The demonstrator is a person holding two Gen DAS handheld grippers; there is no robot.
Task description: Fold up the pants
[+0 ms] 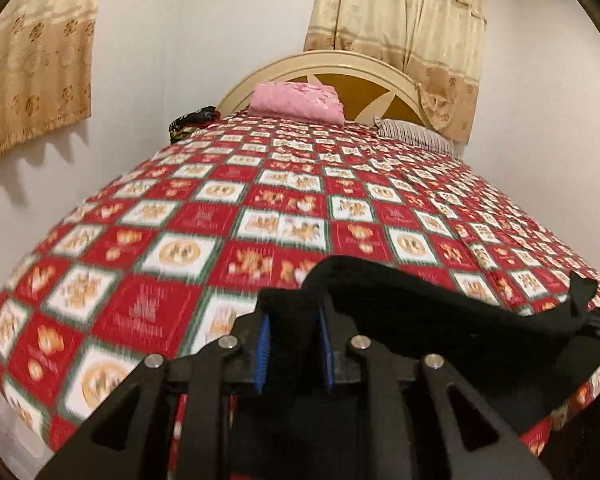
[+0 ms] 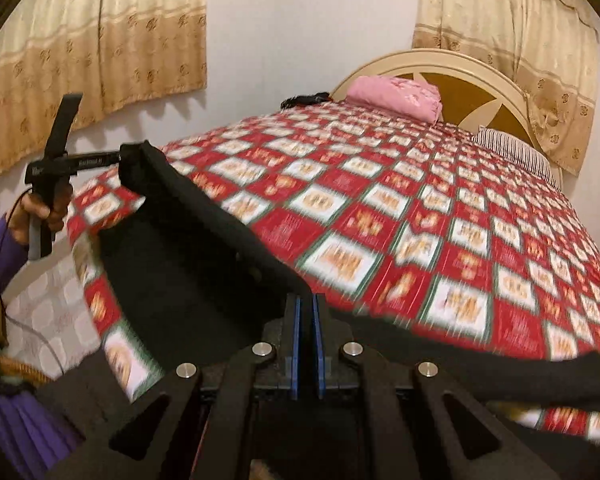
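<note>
The black pants (image 1: 440,304) hang stretched between my two grippers above the near end of the bed. My left gripper (image 1: 294,312) is shut on one end of the pants' top edge, its blue pads (image 1: 265,344) pinching the cloth. My right gripper (image 2: 307,304) is shut on the other end of the same edge, and the pants (image 2: 188,272) drape down below it over the bed's near corner. In the right wrist view the left gripper (image 2: 128,162) shows at the left, held in a hand, with the cloth bunched at its tip.
The bed (image 1: 260,208) has a red and white checked cover. A pink folded cloth (image 1: 296,102) and a striped pillow (image 1: 416,132) lie by the headboard (image 1: 380,76). A dark item (image 1: 192,120) lies at the far left corner. Curtains (image 1: 396,20) hang behind. A basket (image 2: 16,372) stands low left.
</note>
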